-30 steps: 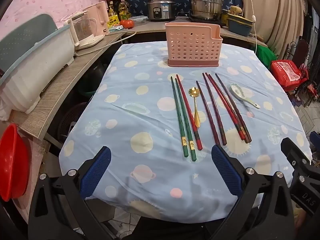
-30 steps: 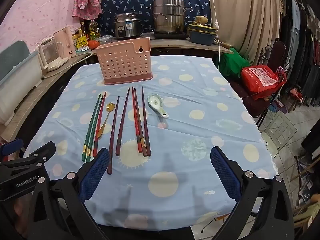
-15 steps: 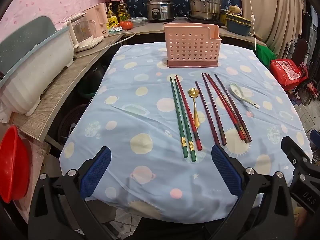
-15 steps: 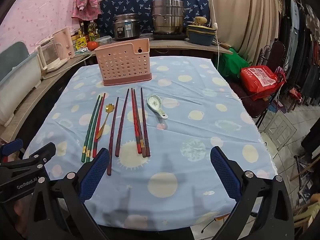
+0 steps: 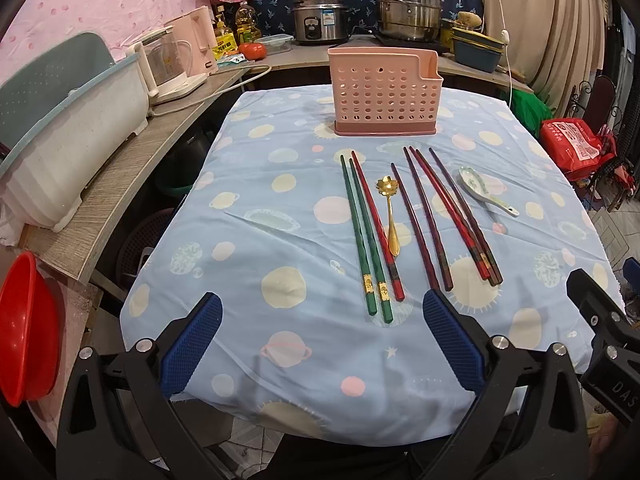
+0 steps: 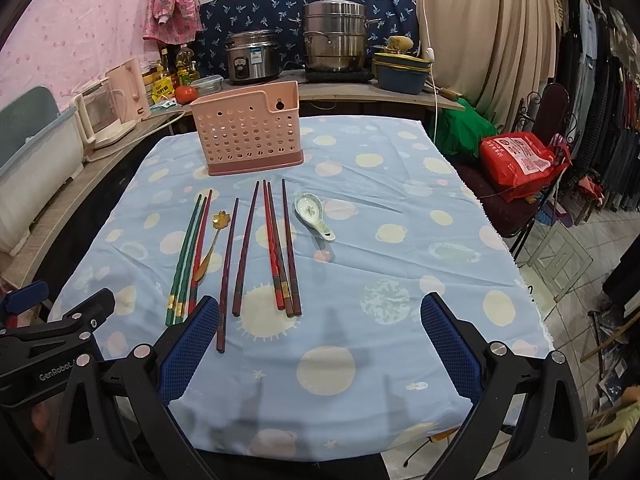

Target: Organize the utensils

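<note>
The chopsticks are lying side by side in a row across the middle of the table (image 5: pixel 248 248), running from the near edge toward the far edge. Two green chopsticks (image 5: pixel 362 236) are sitting at the left end of the row, with a red chopstick (image 5: pixel 376 224) touching them. Just beside that, a gold spoon (image 5: pixel 390 216) is resting with its flower-shaped bowl pointing toward the far edge. Next are lying two dark maroon chopsticks (image 5: pixel 420 220), slightly apart from each other, then a tight bundle of red and dark chopsticks (image 5: pixel 460 216). A white ceramic spoon (image 5: pixel 484 192) is lying at the right end, near the right edge. A pink perforated utensil holder (image 5: pixel 384 96) is standing upright near the far edge, well apart from the row.

The left gripper (image 5: pixel 320 340) is hovering over the near edge with its jaws spread wide and gripping nothing. The right gripper (image 6: pixel 316 348) is likewise gaping wide and gripping nothing, over the near edge to the right; one maroon chopstick's end is lying just beside its left pad.

Behind the table, a rice cooker (image 5: pixel 318 18) and a steel pot (image 5: pixel 410 10) are standing on a counter.
</note>
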`<state>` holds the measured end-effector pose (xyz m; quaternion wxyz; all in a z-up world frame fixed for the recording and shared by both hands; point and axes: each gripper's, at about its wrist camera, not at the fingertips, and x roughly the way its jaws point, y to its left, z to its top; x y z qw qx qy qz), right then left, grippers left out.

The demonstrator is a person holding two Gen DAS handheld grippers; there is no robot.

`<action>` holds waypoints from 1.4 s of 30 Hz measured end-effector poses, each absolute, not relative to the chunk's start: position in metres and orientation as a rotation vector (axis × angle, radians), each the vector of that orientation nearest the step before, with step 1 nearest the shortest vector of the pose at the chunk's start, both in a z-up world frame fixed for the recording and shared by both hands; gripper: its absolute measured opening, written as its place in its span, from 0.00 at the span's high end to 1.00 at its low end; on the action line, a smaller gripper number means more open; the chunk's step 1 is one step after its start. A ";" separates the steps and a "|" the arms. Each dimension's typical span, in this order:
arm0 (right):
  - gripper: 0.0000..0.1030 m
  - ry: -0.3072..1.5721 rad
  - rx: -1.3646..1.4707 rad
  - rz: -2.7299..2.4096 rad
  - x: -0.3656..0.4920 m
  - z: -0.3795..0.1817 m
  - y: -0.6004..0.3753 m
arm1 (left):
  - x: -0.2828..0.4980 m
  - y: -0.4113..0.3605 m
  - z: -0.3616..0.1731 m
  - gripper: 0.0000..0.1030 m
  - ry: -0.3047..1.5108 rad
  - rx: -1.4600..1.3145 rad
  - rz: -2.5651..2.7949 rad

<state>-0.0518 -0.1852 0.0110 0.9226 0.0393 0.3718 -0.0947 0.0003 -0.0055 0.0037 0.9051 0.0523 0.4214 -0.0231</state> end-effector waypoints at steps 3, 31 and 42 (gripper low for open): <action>0.07 0.758 0.086 -0.194 -0.053 0.014 -0.186 | 0.000 -0.007 0.005 0.07 0.871 0.108 -0.048; 0.07 0.755 0.088 -0.192 -0.053 0.015 -0.185 | -0.002 -0.003 0.006 0.07 0.866 0.111 -0.051; 0.07 0.753 0.088 -0.192 -0.053 0.015 -0.185 | -0.002 -0.003 0.005 0.07 0.867 0.110 -0.052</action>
